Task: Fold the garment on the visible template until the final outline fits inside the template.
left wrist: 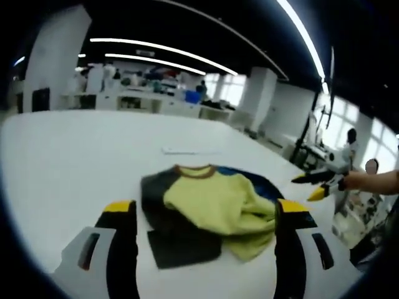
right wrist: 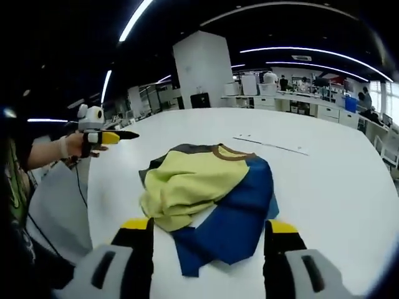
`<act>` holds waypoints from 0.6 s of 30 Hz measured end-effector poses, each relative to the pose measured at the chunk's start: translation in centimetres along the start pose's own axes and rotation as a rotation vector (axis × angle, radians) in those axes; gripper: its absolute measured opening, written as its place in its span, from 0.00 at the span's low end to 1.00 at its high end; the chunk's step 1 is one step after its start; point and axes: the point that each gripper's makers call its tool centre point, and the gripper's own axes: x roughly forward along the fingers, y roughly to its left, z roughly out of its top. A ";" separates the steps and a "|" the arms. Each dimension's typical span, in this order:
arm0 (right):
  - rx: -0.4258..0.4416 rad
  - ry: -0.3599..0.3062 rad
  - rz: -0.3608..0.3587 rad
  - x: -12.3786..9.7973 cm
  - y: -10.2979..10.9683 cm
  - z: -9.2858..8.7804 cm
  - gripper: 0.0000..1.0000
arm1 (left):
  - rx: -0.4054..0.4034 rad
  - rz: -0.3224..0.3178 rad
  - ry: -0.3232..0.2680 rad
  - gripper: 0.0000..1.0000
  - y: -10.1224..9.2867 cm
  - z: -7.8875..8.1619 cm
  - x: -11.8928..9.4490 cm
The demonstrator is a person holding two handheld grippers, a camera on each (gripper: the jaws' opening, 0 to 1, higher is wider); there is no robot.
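While both grippers hang off the cloth, the fold looks mid-way rather than finished. The shirt (left wrist: 209,208) lies bunched near the middle of the white worktop (left wrist: 75,162), its yellow front heaped over a dark grey panel on one side and a blue panel on the other. No template outline can be made out under or beside the shirt, so whether the outline fits cannot be told.

The left gripper (left wrist: 206,215) has its jaws released, wide apart, holding nothing, with the shirt lying between and beyond them. The right gripper (right wrist: 209,230) is likewise spread and empty, just short of the blue hem. Each gripper also shows in the other's view, held up and off to the side of the shirt.

The brown collar (right wrist: 229,151) sits at the shirt's far edge from the right gripper; the long axis runs from that collar to the blue hem nearest those jaws.

Next, I judge, the loose yellow heap needs flattening: one jaw pair pinching a hem corner, the other steadying the collar side.
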 end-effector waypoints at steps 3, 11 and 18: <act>-0.028 0.022 0.015 -0.5 1.3 -1.1 0.59 | -0.010 -0.001 0.008 0.87 -0.2 -0.8 -0.4; -0.103 0.107 0.042 0.0 3.1 -4.5 0.35 | -0.041 0.005 0.004 0.86 -0.5 -1.2 -0.6; -0.144 0.191 0.014 0.6 2.0 -7.3 0.20 | -0.058 0.005 -0.005 0.85 -0.8 -1.2 -0.7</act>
